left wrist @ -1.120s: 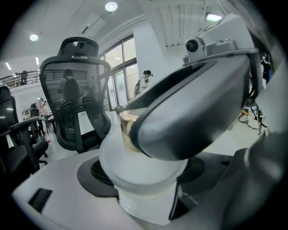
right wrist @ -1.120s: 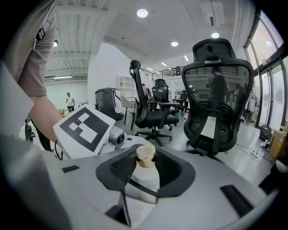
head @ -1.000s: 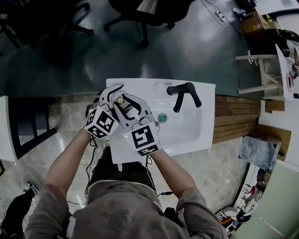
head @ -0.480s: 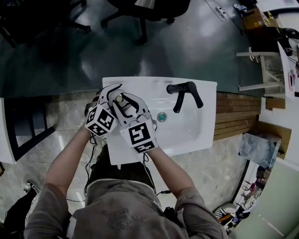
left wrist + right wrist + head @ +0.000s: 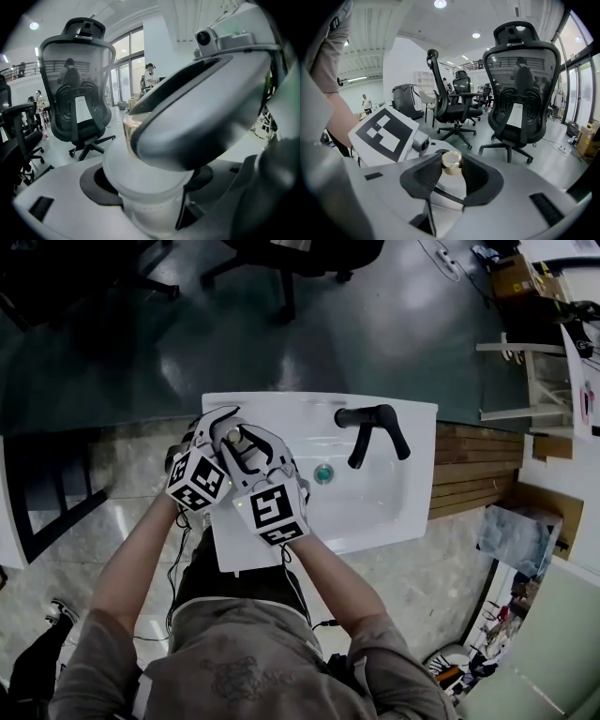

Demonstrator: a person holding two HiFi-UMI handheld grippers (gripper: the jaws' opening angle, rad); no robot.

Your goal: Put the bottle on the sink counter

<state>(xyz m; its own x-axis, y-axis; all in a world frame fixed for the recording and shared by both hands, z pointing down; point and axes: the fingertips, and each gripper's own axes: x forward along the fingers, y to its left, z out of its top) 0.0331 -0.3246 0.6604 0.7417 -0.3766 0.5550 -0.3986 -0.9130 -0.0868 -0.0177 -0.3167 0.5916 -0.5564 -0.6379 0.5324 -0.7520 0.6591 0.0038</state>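
Clenching the fingers of the right gripper around the neck of the bottle, just under its gold cap. Clamping the fingers of the left gripper on the same bottle lower down, around its wide white body, with one right finger crossing close in front in the left gripper view. Holding the bottle upright at the left edge of the sink counter, toward the far left corner and left of the basin. Cannot tell whether the base touches the counter or hangs just above it. Reaching in from the near edge with both forearms, grippers side by side and touching, left one nearest the left edge. Beyond that: black faucet at the far edge, well apart from the bottle on its right; round drain in the basin, just right of the right gripper; office chair on the floor past the far edge.
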